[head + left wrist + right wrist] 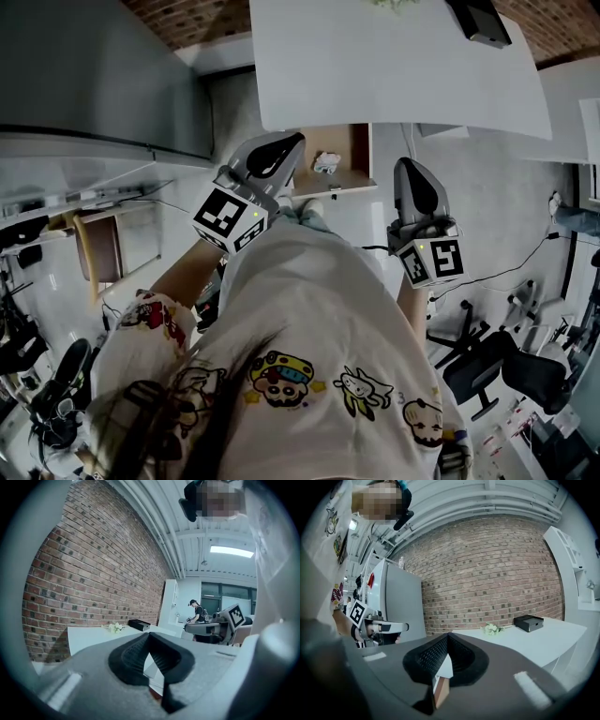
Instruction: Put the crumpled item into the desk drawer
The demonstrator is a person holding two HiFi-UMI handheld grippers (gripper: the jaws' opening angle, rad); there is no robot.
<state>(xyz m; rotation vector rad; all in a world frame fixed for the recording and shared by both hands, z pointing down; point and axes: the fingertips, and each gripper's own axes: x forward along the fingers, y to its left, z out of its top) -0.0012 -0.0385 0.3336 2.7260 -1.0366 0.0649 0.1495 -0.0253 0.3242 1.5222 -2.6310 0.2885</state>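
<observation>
A crumpled white item (326, 162) lies inside the open wooden drawer (356, 150) under the white desk (394, 75). My left gripper (294, 142) is raised just left of the drawer, its jaws shut with nothing between them; its own view shows the tips (149, 635) pressed together. My right gripper (410, 166) hovers to the drawer's right, also shut and empty, with its tips (448, 635) meeting. A corner of the drawer (440, 692) shows below the right jaws.
On the desk sit a black box (478, 21) and a small white flower bunch (491, 629). A grey cabinet (103, 75) stands at the left, a black office chair (487, 366) at the lower right. A person (197, 613) works far behind.
</observation>
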